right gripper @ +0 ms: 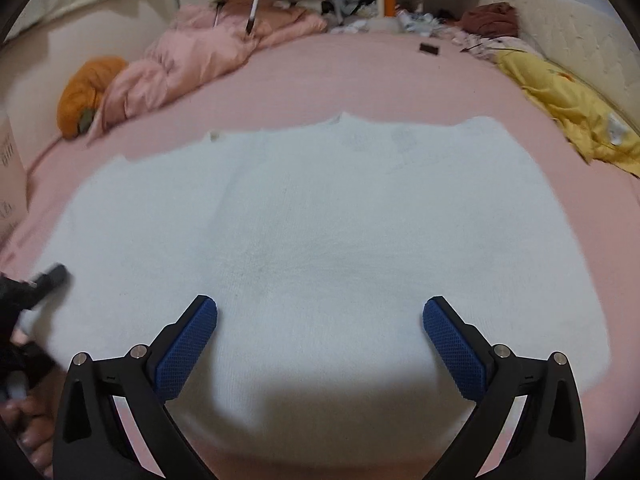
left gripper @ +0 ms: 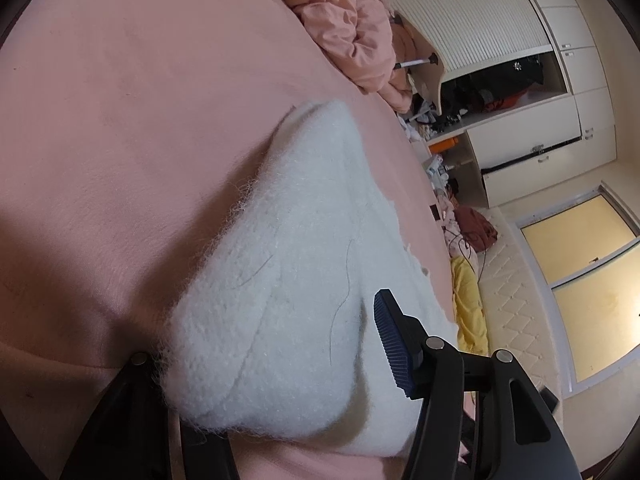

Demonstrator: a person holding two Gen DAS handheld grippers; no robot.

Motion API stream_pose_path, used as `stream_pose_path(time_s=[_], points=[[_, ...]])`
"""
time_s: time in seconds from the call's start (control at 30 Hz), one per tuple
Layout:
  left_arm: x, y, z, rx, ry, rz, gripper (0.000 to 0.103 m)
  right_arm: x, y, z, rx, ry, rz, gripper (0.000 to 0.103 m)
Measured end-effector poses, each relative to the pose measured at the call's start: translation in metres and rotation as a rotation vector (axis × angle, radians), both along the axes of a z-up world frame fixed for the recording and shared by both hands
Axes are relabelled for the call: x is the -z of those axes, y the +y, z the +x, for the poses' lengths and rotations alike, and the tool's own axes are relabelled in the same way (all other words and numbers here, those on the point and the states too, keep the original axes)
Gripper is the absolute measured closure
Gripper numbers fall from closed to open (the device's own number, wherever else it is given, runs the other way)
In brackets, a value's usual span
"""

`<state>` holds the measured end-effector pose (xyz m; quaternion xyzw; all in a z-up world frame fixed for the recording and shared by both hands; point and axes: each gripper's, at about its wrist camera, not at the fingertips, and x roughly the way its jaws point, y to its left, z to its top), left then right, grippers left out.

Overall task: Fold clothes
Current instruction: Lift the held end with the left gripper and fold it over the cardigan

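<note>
Right wrist view: white sweater (right gripper: pixel 312 240) flat on, apparently, a bed (right gripper: pixel 360 80)

We see a bed (right gripper: pixel 360 76) under a pink sheet. A white fuzzy sweater (right gripper: pixel 320 232) lies spread flat on it. A crumpled pink duvet (right gripper: pixel 188 60) and an orange bundle (right gripper: pixel 84 92) lie along one edge, a yellow cloth (right gripper: pixel 568 116) along the other.

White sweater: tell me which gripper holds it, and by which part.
Right gripper: open, holding nothing. A bunched fold of the white sweater sits between the jaws of the left gripper; a grip cannot be told.
</note>
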<state>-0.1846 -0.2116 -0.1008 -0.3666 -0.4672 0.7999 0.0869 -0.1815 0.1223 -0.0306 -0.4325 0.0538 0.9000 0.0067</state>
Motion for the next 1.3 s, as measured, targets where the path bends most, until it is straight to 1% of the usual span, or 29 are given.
stream_pose_path(time_s=[0.1, 0.13, 0.17, 0.23, 0.27, 0.37, 0.43, 0.57, 0.63, 0.73, 0.8, 0.9, 0.97, 1.07, 1.1, 1.13, 1.2, 1.23, 1.27, 1.3], points=[[-0.002, 0.001, 0.0, 0.011, -0.001, -0.017, 0.048, -0.01, 0.016, 0.023, 0.008, -0.003, -0.038, 0.0], [-0.002, 0.0, 0.0, 0.008, -0.004, -0.029, 0.053, -0.012, 0.022, 0.031, 0.008, -0.006, -0.051, 0.0], [-0.002, 0.0, 0.001, 0.004, -0.008, -0.044, 0.063, -0.014, 0.029, 0.04, 0.007, -0.004, -0.056, 0.0], [-0.001, -0.002, 0.002, 0.0, -0.01, -0.046, 0.067, -0.018, 0.043, 0.06, 0.005, 0.002, -0.064, 0.0], [-0.007, 0.001, 0.003, 0.006, -0.001, -0.073, 0.068, -0.019, 0.049, 0.066, 0.004, 0.003, -0.061, 0.0], [-0.036, 0.015, 0.003, 0.036, 0.041, -0.203, 0.075, -0.024, 0.074, 0.086, 0.021, 0.008, -0.082, 0.0], [-0.056, 0.025, 0.003, 0.056, 0.069, -0.291, 0.076, -0.025, 0.094, 0.099, 0.042, 0.017, -0.119, 0.0], [-0.094, 0.063, -0.009, 0.098, 0.08, -0.49, 0.078, -0.026, 0.125, 0.116, 0.099, 0.052, -0.173, 0.0], [-0.109, 0.081, -0.016, 0.115, 0.08, -0.551, 0.078, -0.027, 0.139, 0.118, 0.139, 0.072, -0.222, 0.0], [-0.131, 0.118, -0.026, 0.144, 0.106, -0.649, 0.078, -0.036, 0.163, 0.117, 0.2, 0.118, -0.329, 0.0], [-0.143, 0.147, -0.033, 0.174, 0.137, -0.699, 0.078, -0.043, 0.181, 0.121, 0.237, 0.158, -0.365, 0.0], [-0.16, 0.204, -0.038, 0.243, 0.217, -0.793, 0.078, -0.052, 0.207, 0.128, 0.303, 0.204, -0.41, 0.0], [-0.167, 0.249, -0.036, 0.311, 0.295, -0.865, 0.078, -0.054, 0.223, 0.133, 0.352, 0.224, -0.465, 0.0], [-0.154, 0.324, -0.021, 0.468, 0.376, -0.996, 0.078, -0.051, 0.246, 0.135, 0.393, 0.231, -0.57, 0.0], [-0.144, 0.345, -0.015, 0.521, 0.388, -1.034, 0.078, -0.048, 0.253, 0.135, 0.401, 0.229, -0.61, 0.0], [-0.132, 0.364, -0.009, 0.575, 0.392, -1.069, 0.078, -0.046, 0.26, 0.134, 0.408, 0.227, -0.65, 0.0], [-0.089, 0.4, 0.005, 0.711, 0.358, -1.185, 0.078, -0.041, 0.274, 0.134, 0.422, 0.223, -0.729, 0.0], [-0.07, 0.412, 0.011, 0.757, 0.337, -1.248, 0.078, -0.035, 0.28, 0.121, 0.385, 0.192, -0.836, 0.0], [-0.058, 0.419, 0.02, 0.772, 0.36, -1.323, 0.077, -0.028, 0.287, 0.108, 0.339, 0.157, -0.951, 0.0], [-0.052, 0.424, 0.03, 0.769, 0.41, -1.405, 0.077, -0.021, 0.294, 0.094, 0.292, 0.121, -1.066, 0.0]])
